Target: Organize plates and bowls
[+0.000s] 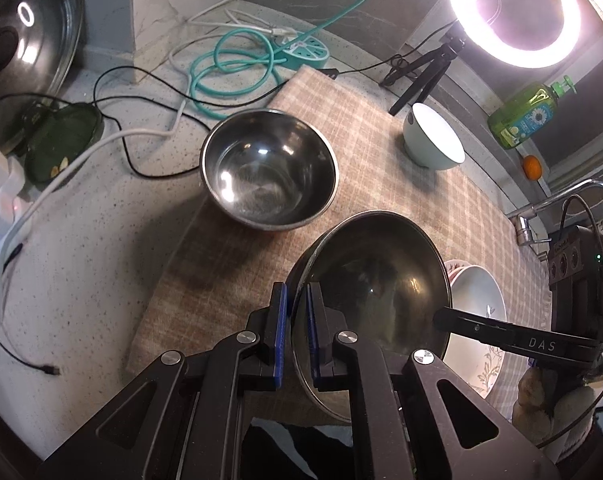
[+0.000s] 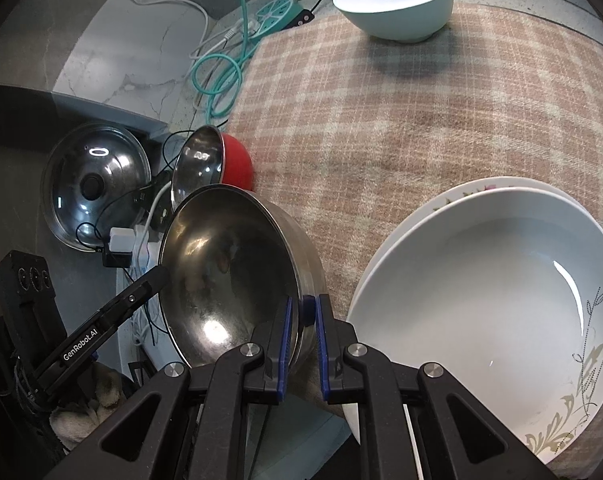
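A steel bowl (image 1: 377, 292) is held tilted above the checked mat, gripped on opposite rims by both grippers. My left gripper (image 1: 298, 300) is shut on its near rim. My right gripper (image 2: 301, 312) is shut on the other rim of the same bowl (image 2: 229, 272). A second steel bowl with a red outside (image 1: 267, 168) sits upright on the mat's left part; it also shows in the right wrist view (image 2: 209, 164). A mint bowl (image 1: 433, 138) (image 2: 395, 0) stands at the mat's far side. Two stacked white plates (image 2: 485, 288) (image 1: 477, 320) lie on the mat at the right.
The checked mat (image 2: 381, 112) lies on a speckled counter (image 1: 101, 240). A teal power strip with coiled cables (image 1: 305, 50) sits behind the mat. A glass pot lid (image 1: 29, 52) leans at the left. A ring light (image 1: 517, 12), a soap bottle (image 1: 529, 114) and a tap (image 1: 561, 204) are at the right.
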A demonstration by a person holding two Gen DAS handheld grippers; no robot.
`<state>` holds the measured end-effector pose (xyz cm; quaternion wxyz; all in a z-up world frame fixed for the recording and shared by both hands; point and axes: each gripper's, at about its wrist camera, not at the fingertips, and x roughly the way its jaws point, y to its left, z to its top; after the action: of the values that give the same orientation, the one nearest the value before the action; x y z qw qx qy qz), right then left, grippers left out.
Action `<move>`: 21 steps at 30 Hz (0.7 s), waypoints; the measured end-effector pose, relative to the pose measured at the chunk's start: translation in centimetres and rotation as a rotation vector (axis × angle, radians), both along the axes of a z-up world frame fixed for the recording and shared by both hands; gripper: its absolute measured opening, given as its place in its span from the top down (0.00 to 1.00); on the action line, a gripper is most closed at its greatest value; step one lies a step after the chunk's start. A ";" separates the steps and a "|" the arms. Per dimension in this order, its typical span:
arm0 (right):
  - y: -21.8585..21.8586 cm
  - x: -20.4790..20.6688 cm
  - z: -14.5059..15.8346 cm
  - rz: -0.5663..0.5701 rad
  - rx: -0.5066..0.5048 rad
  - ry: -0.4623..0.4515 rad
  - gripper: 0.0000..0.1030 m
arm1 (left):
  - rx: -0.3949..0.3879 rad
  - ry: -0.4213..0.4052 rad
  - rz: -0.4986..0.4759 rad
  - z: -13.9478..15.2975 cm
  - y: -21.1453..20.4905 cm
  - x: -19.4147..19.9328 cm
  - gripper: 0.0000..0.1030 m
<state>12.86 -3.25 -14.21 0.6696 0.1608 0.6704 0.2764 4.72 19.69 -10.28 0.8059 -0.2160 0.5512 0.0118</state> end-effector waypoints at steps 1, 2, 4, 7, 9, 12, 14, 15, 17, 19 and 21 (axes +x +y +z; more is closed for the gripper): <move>0.1 -0.1 -0.1 0.004 -0.001 0.001 0.90 | -0.007 0.003 0.009 -0.2 0.1 -0.3 0.93; 0.2 -0.3 -0.2 0.009 -0.003 0.005 0.90 | -0.012 0.005 0.015 -0.3 0.2 -0.5 0.93; 0.5 -0.6 -0.4 0.020 -0.008 0.010 0.90 | -0.019 0.011 0.025 -0.5 0.4 -1.1 0.93; 1.0 -1.0 -0.8 0.042 -0.020 0.018 0.90 | -0.030 0.019 0.039 -0.7 0.6 -1.7 0.93; 1.3 -1.3 -1.1 0.056 -0.025 0.025 0.90 | -0.034 0.022 0.047 -0.8 0.9 -2.0 0.93; 1.7 -1.7 -1.2 0.072 -0.027 0.025 0.90 | -0.031 0.024 0.053 -1.0 1.2 -2.2 0.93; 2.0 -1.7 -1.1 0.080 -0.027 0.020 0.90 | -0.028 0.030 0.055 -1.1 1.4 -2.2 0.93; 2.2 -1.8 -1.0 0.084 -0.027 0.019 0.90 | -0.029 0.034 0.058 -1.2 1.5 -2.2 0.93; 2.3 -1.8 -0.9 0.088 -0.022 0.022 0.90 | -0.027 0.039 0.061 -1.5 1.6 -2.2 0.93; 2.5 -1.8 -0.9 0.093 -0.014 0.023 0.90 | -0.028 0.042 0.068 -1.8 1.8 -2.2 0.93; 2.5 -1.8 -0.9 0.095 -0.010 0.020 0.90 | -0.034 0.044 0.075 -2.0 2.0 -2.0 0.93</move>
<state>11.08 -0.76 -15.06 0.6499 0.1281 0.6851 0.3030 2.68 21.64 -12.31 0.7888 -0.2499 0.5603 0.0374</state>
